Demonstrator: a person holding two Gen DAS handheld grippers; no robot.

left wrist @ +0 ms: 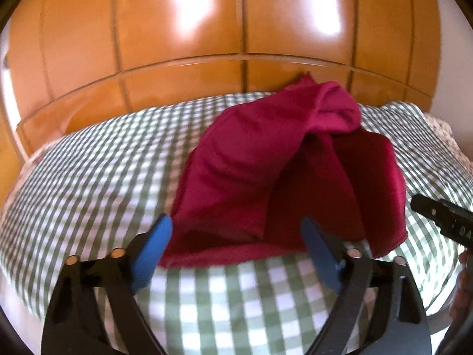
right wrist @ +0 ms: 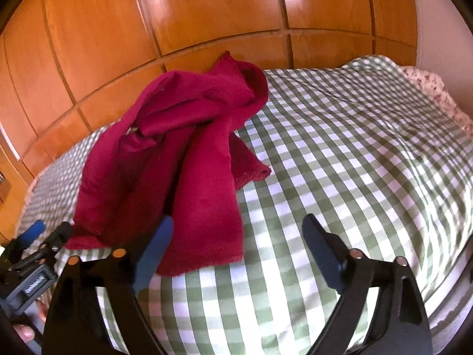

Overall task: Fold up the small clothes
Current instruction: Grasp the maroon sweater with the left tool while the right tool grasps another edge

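Two blue-padded grippers, left gripper and right gripper, gape wide, holding nothing. One crumpled crimson knit garment lies just ahead on one green-checked cotton bedspread.

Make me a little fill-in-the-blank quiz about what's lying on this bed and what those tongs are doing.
1. The crumpled garment on the bed is dark ____.
2. The bedcover has a green and white ____ pattern.
3. Both the left tongs and the right tongs are ____, gripping nothing.
4. Behind the bed stand wardrobe doors made of ____.

Missing words: red; checked; open; wood
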